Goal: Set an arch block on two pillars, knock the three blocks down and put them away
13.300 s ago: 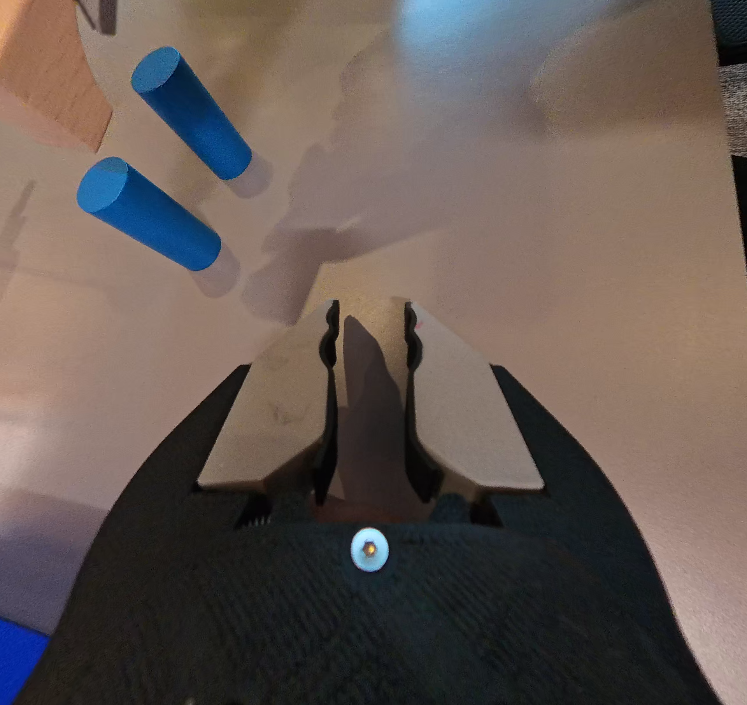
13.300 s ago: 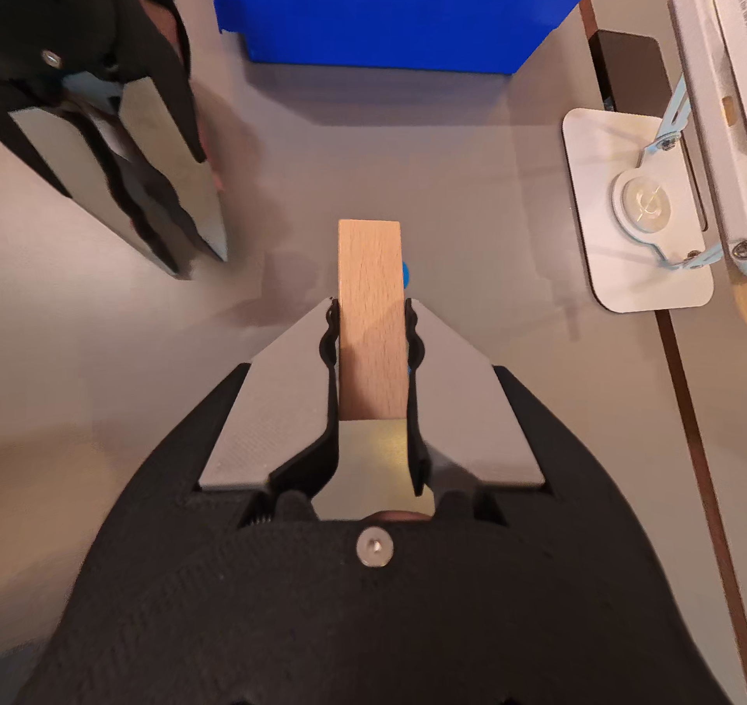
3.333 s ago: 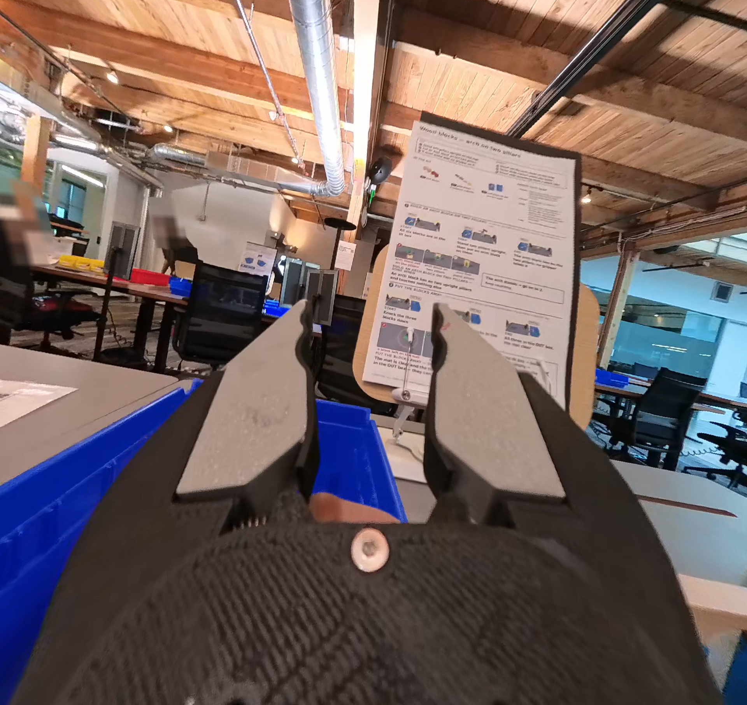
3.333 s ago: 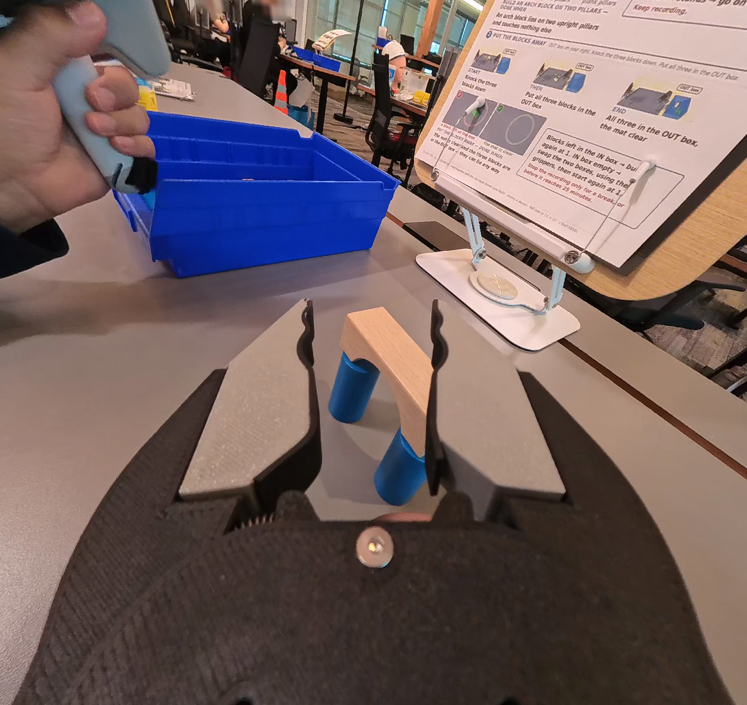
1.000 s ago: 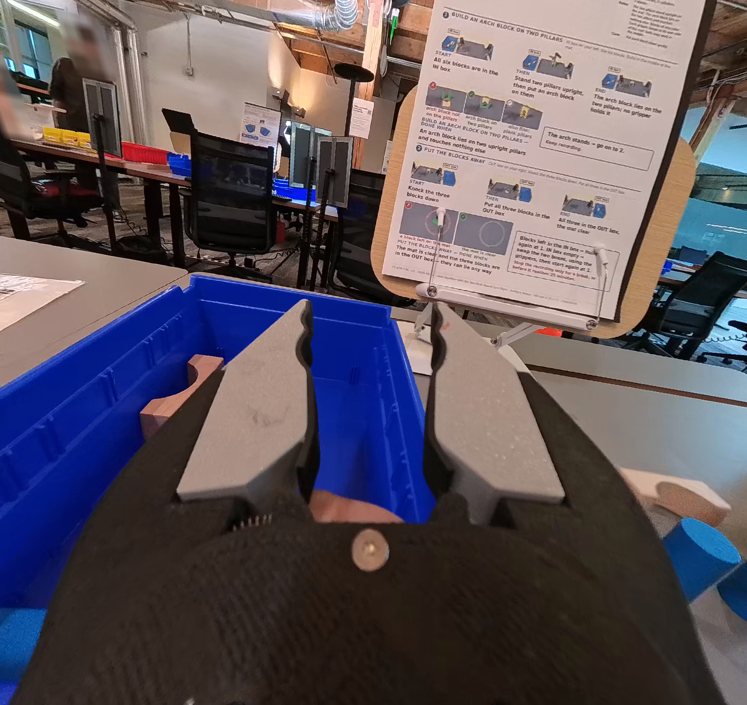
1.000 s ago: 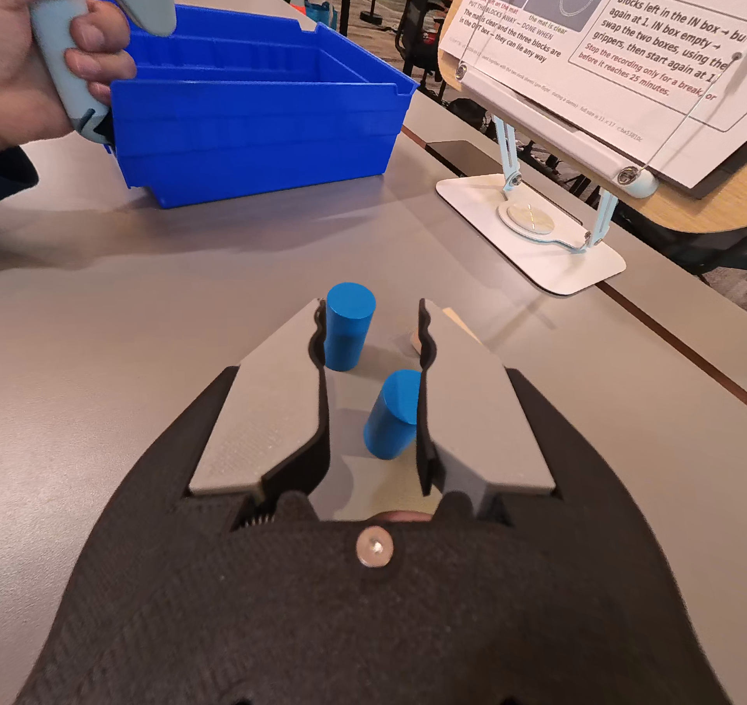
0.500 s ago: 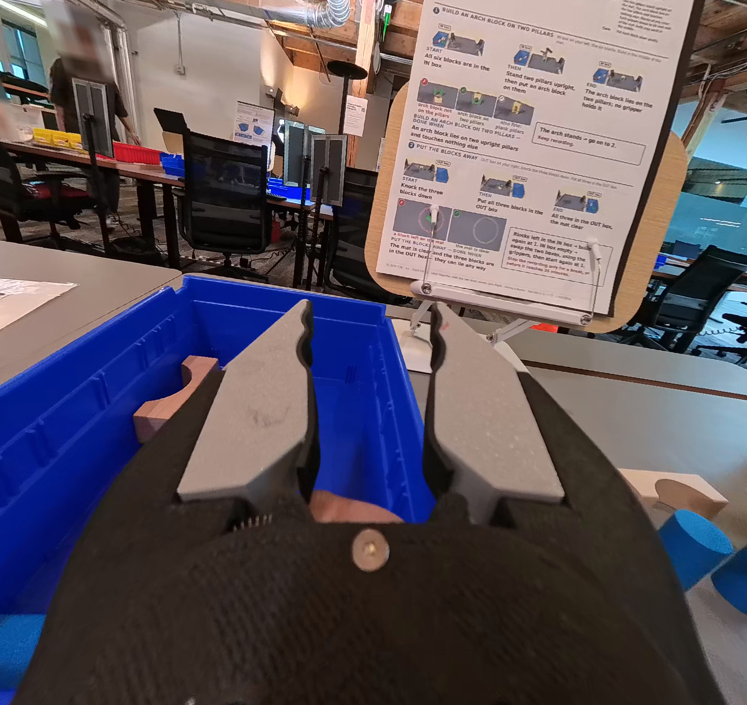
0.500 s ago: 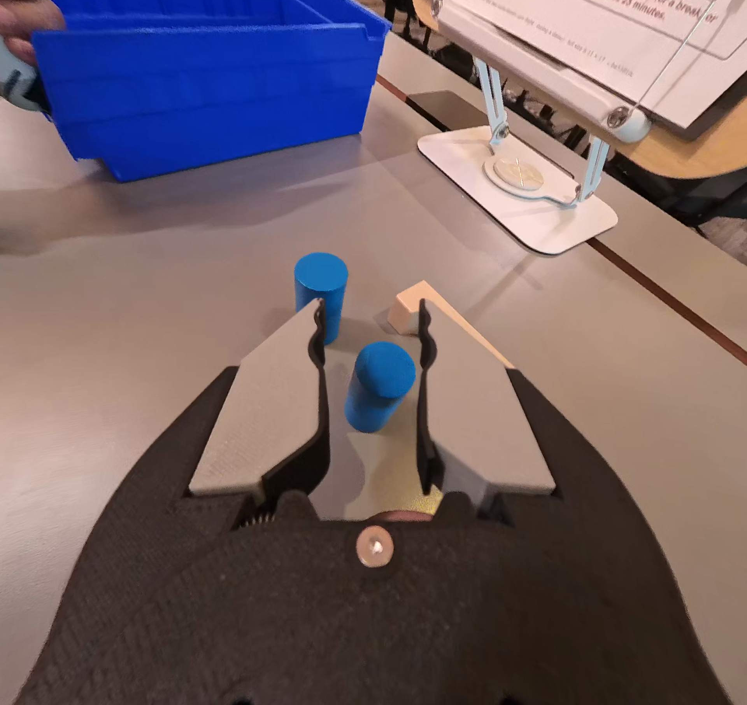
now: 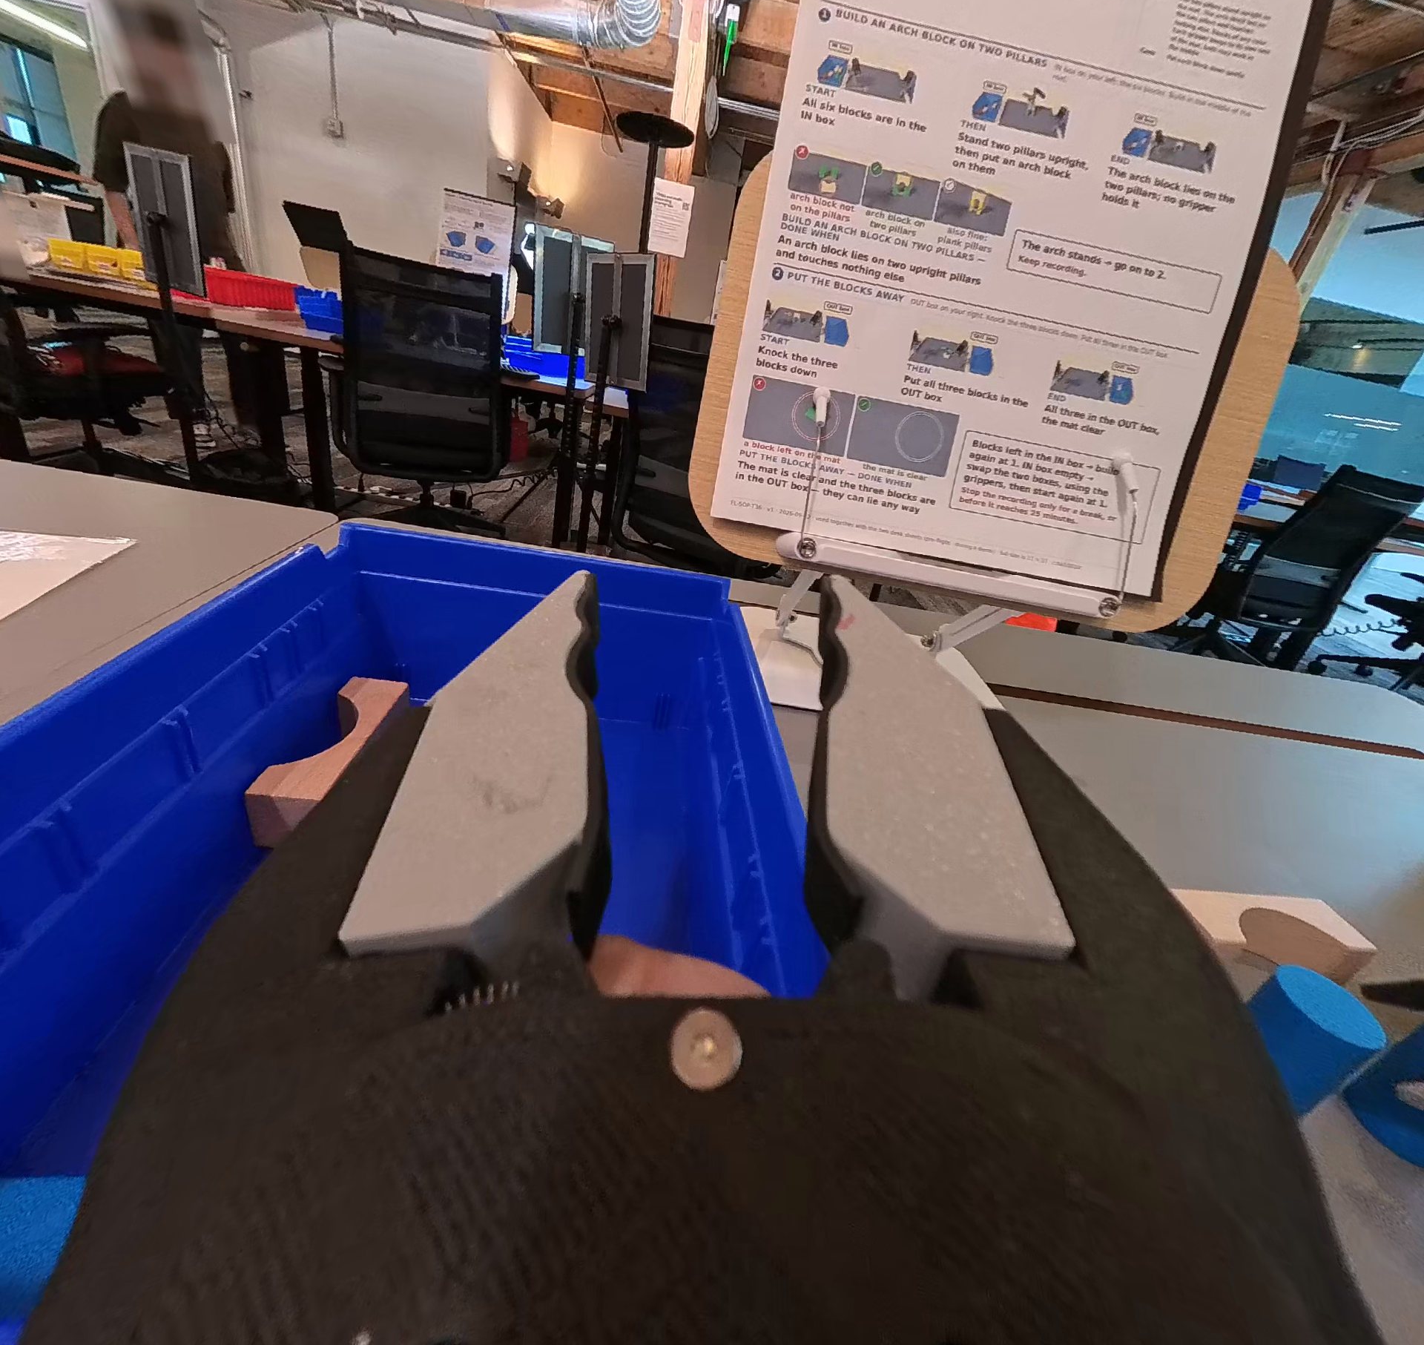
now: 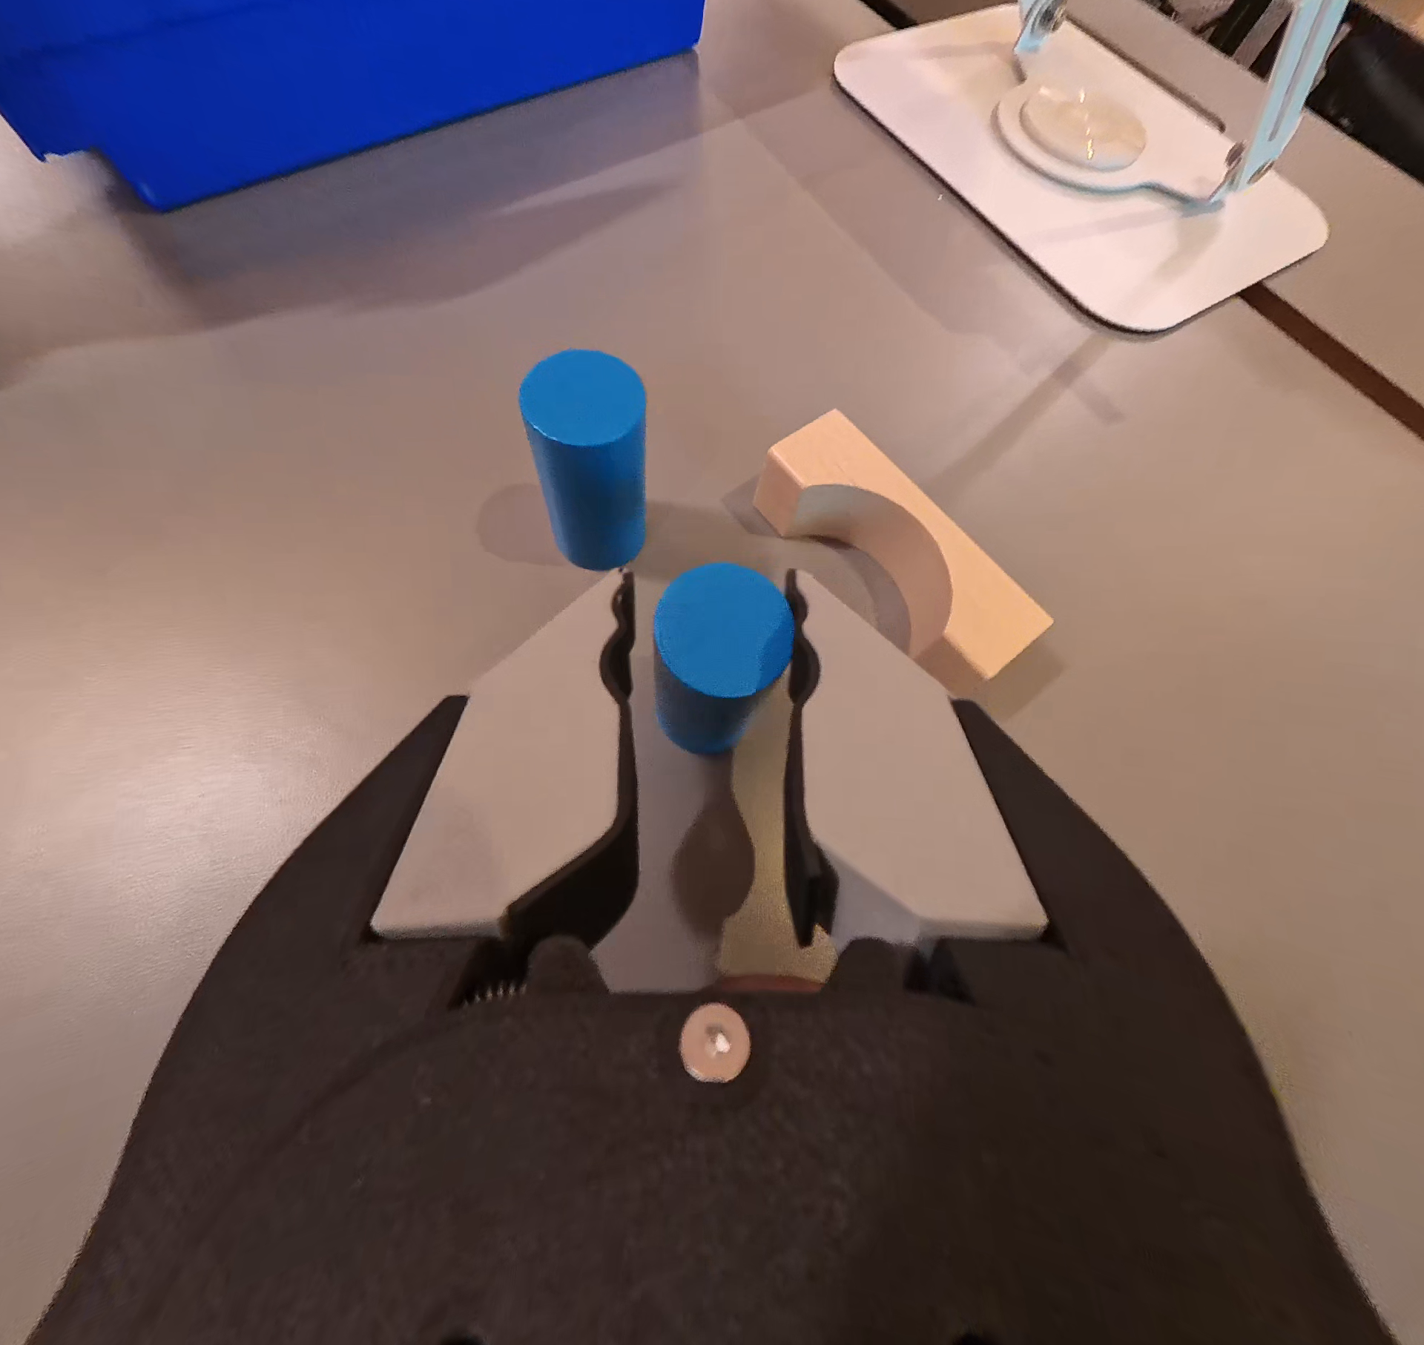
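The right gripper (image 10: 709, 599), jaws parted, straddles without clamping an upright blue cylinder pillar (image 10: 720, 653) at frame centre: probably light, rigid, smooth painted wood, best pinched across its round sides.

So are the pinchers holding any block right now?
Neither yet. The left gripper is open on nothing; the right gripper stands around the near blue pillar, gaps showing beside it.

Left gripper (image 9: 705, 606) fingers spread (bare); right gripper (image 10: 709, 599) fingers narrower.
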Demonstrator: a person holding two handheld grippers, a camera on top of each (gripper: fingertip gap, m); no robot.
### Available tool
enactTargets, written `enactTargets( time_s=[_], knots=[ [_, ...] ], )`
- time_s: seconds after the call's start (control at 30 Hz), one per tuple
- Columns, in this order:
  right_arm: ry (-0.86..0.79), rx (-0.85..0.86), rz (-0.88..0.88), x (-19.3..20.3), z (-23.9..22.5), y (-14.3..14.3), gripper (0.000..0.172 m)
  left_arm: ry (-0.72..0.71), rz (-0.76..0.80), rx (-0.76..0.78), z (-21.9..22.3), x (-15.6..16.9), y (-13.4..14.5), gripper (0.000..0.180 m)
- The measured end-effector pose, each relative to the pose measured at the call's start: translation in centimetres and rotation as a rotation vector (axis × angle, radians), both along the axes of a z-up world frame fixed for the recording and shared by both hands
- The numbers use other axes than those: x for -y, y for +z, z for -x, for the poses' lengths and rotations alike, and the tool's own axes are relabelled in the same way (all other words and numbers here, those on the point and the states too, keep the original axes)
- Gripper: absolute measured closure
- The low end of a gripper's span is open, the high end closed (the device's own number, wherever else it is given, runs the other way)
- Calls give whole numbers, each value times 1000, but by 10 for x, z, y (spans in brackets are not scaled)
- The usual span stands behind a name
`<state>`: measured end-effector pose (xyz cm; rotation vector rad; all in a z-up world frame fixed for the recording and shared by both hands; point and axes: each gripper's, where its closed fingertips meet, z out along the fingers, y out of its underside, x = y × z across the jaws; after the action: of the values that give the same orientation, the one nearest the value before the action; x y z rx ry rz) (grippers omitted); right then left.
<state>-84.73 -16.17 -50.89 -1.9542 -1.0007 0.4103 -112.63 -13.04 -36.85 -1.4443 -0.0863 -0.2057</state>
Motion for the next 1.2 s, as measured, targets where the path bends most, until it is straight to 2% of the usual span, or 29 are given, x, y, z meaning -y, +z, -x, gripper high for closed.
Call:
enactTargets(
  time_s=[0.03,0.2,0.37,0.57,0.83,1.1,1.2],
  knots=[
    [2,4,9,0,0,-2,141,-1,0,0,0,0,0,125],
    [-5,12,0,0,-1,0,141,-4,1,2,-1,0,0,125],
    [-26,-32,-79,-2,-2,19,141,-8,2,1,-2,0,0,125],
    [-119,-91,-291,-8,-18,66,142,-8,1,1,-2,0,0,125],
    [-344,-174,-676,8,-83,159,141,-9,0,-7,-3,0,0,125],
    [-548,-172,-801,22,-157,197,142,-11,-3,-11,-4,0,0,125],
    [-632,-46,-814,28,-186,205,141,-14,-5,-13,-4,0,0,126]
  ],
)
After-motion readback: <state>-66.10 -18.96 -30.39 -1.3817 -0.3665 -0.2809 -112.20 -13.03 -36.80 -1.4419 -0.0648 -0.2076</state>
